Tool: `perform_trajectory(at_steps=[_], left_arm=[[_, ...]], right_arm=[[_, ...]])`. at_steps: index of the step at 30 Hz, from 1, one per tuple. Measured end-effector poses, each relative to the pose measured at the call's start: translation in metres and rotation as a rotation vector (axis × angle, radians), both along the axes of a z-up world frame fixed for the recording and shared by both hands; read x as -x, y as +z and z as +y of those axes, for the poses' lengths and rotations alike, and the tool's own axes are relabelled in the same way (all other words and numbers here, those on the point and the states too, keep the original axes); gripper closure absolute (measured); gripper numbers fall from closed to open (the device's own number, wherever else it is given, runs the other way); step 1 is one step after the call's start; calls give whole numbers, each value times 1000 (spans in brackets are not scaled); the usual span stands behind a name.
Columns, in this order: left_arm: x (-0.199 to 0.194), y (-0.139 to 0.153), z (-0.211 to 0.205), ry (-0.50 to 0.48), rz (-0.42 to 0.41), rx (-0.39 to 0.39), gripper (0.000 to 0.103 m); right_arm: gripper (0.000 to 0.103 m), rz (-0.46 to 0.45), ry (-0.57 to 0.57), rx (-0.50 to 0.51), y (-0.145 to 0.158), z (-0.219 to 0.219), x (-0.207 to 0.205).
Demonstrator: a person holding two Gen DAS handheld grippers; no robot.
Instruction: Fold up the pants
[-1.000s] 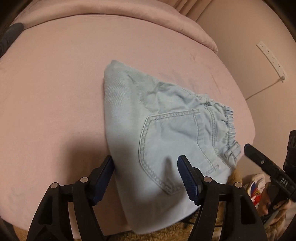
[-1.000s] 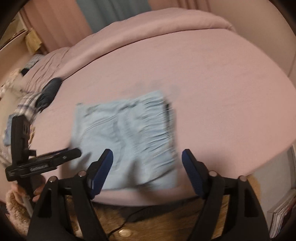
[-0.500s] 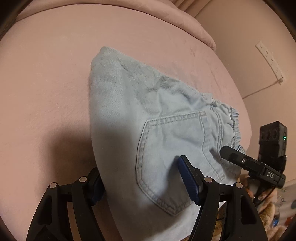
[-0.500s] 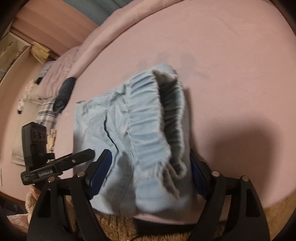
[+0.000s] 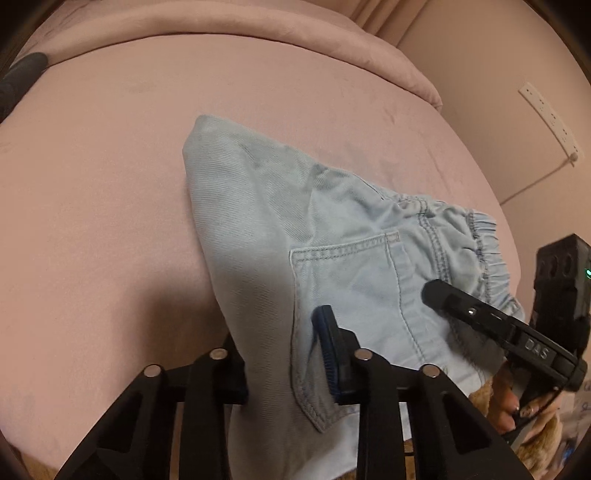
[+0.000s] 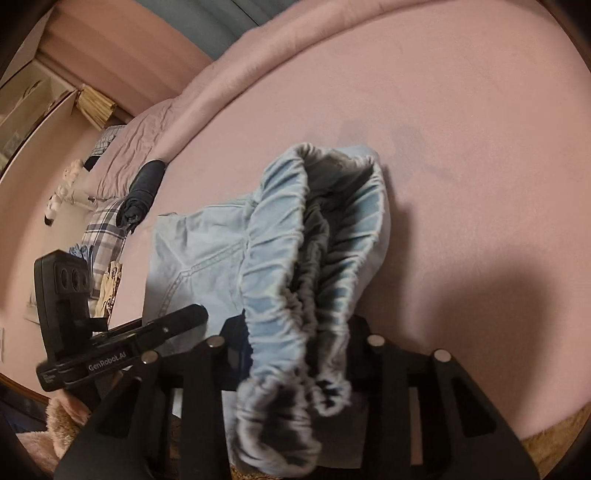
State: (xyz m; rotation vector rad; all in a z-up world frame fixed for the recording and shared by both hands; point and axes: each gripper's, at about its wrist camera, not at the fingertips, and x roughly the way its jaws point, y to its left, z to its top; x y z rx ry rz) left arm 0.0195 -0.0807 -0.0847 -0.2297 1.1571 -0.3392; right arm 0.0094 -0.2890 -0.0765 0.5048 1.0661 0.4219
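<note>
Light blue denim pants [image 5: 295,229] lie folded into a small bundle at the near edge of the pink bed [image 5: 110,166], back pocket facing up. My left gripper [image 5: 284,354] is shut on the folded side edge of the pants next to the pocket. My right gripper [image 6: 295,347] is shut on the gathered elastic waistband [image 6: 295,266], which bunches up between its jaws. The right gripper [image 5: 480,321] also shows in the left wrist view, at the waistband end. The left gripper [image 6: 147,332] shows at the left of the right wrist view.
A rolled pink duvet [image 5: 258,29] lies along the far side of the bed. A dark rolled garment [image 6: 142,192] and plaid cloth [image 6: 103,229] lie at the far left. A white power strip [image 5: 550,122] hangs on the wall at the right. Brown fluffy fabric [image 6: 554,435] lies below the bed edge.
Both grippers moved in onto the pants and closed: the left on the folded side edge, the right on the waistband. The waistband end has lifted and bunched.
</note>
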Motion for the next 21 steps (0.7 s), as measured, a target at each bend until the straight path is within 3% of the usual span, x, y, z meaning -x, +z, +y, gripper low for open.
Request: perform_trajectory(at_steps=[10,21], left_arm=[[16,52,23,33,-114,-15,78],[11,71,54,101,-165,5,78]], right_arm=[[68,-111,22,52,45,19,0],[66,-152,66,77,63,41,-17]])
